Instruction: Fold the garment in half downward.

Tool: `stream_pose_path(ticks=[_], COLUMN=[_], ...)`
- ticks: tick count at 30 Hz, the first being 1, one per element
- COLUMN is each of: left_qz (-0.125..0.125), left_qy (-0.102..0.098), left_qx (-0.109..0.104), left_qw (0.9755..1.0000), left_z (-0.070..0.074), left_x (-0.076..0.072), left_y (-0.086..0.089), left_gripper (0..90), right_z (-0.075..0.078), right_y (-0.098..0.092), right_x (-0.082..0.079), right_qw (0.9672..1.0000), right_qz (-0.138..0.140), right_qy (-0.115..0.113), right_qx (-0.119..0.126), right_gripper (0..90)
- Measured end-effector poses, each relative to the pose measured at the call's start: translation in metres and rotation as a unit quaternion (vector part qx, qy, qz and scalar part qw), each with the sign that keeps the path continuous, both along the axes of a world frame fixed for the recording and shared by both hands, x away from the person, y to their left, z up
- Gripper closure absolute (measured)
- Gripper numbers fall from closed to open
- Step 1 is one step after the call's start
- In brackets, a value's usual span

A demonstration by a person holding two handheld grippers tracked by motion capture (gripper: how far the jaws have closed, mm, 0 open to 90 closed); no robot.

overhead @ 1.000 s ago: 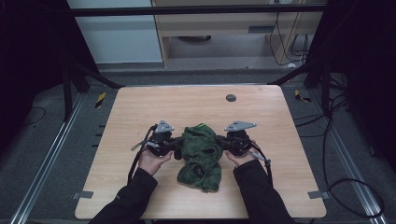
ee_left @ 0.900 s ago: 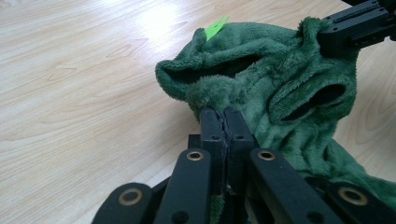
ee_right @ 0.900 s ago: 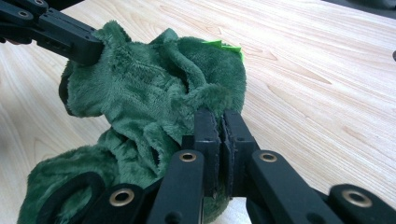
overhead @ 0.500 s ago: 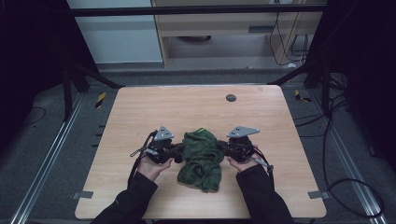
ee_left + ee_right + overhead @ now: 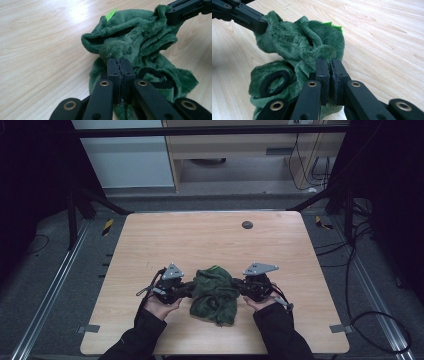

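A dark green fleece cloth (image 5: pixel 214 290) lies crumpled near the front of the wooden table (image 5: pixel 210 240), with a bright green tag at its far edge and a black loop on its lower part (image 5: pixel 274 82). My left gripper (image 5: pixel 187 289) is shut on the cloth's left side; the pinched fleece (image 5: pixel 117 51) bunches just past its jaws. My right gripper (image 5: pixel 239 288) is shut on the cloth's right side (image 5: pixel 322 53). In the left gripper view the cloth's tag (image 5: pixel 110 13) sticks up at the top. Both hands hold the cloth between them, low over the table.
A small dark round disc (image 5: pixel 247 225) sits at the table's far middle. Cables trail off both grippers toward the front edge. Dark frame posts stand at the table's back corners, and grey floor surrounds it.
Both grippers have drawn the cloth a little toward the table's front edge. Their grip on it is the same.
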State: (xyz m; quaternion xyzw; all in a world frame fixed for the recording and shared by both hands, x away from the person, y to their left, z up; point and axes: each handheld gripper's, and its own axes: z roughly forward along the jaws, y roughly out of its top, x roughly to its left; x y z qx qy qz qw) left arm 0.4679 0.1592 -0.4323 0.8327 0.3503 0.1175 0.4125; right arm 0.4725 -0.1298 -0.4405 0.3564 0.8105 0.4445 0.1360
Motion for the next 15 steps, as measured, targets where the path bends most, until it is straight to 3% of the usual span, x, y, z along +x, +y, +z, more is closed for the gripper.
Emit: stream_pose_path(ticks=[15], left_qz=[-0.013], left_qy=[0.016], left_qx=[0.014], left_qw=[0.9997], left_z=[-0.011], left_x=[-0.015], left_y=[0.002], left_gripper=[89.0], right_z=[-0.009], right_y=[0.001], right_x=[-0.016], right_qw=[0.9999], right_qz=[0.012], right_qy=[0.012], right_qx=[0.002], right_gripper=[84.8])
